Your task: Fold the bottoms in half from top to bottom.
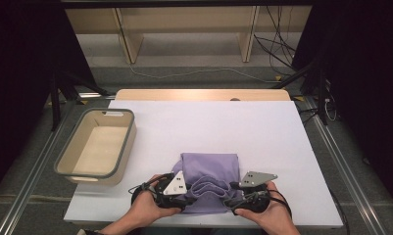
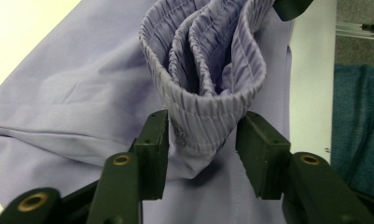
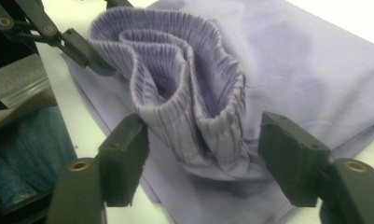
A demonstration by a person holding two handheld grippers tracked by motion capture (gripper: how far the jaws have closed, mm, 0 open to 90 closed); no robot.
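Note:
A folded lilac garment (image 1: 211, 169) lies on the white table cover (image 1: 208, 122) near the front edge. Its elastic waistband (image 1: 208, 188) is bunched into upright folds between my two grippers. My left gripper (image 1: 189, 196) stands at the band's left end. Seen from the left gripper view, the looped waistband (image 2: 208, 93) fills the gap between the jaws (image 2: 201, 135) but looks rounded, not pinched. My right gripper (image 1: 231, 198) is at the band's right end. Its jaws (image 3: 203, 140) stand wide around the waistband folds (image 3: 184, 93), with a gap on one side. Both are open.
A grey-rimmed beige bin (image 1: 130, 134) sits empty on the table's left side. The far half of the white cover lies behind the garment. Beyond the table stand wooden shelving (image 1: 184, 29) and loose cables (image 1: 277, 54). A teal cloth (image 2: 357, 126) shows below the table edge.

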